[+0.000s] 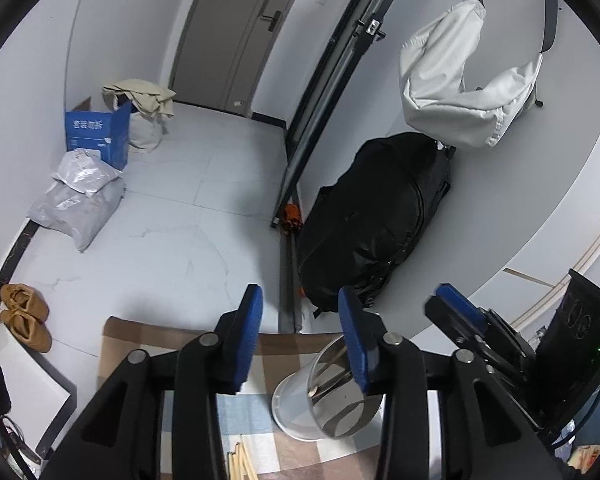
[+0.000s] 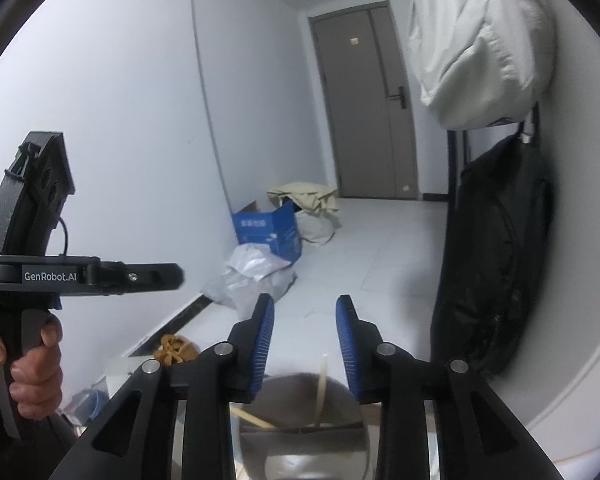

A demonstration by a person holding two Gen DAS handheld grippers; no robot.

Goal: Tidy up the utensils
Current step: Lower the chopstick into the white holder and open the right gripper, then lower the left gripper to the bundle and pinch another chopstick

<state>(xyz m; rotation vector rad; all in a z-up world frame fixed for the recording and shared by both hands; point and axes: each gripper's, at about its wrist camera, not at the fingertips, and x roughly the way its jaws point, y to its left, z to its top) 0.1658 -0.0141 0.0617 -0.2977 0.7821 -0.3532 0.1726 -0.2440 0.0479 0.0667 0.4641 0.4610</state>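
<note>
Both hand-held grippers stand with their blue pads apart and nothing between them; the left hand-held gripper (image 1: pixel 300 332) hangs above a checked cloth (image 1: pixel 260 412) spread on the bench, and its right pad overlaps the rim of a shiny metal utensil cup (image 1: pixel 328 396) with a white outer wall, though whether it touches the rim I cannot tell; the cup is tilted, its mouth facing the camera, with slim utensil handles lying inside; just left of the cup and nearer the camera, the tips of pale wooden chopsticks (image 1: pixel 240 460) lie on the cloth; the right hand-held gripper (image 2: pixel 305 336) hovers over the same cup (image 2: pixel 300 420), where a wooden chopstick (image 2: pixel 321 392) leans upright against the inner wall and another lies slanted to its left; far left of the cup, a hand (image 2: pixel 24 364) wraps the left tool's handle; beyond the cup, a blue box (image 2: pixel 270 232) sits on the floor by the wall.
</note>
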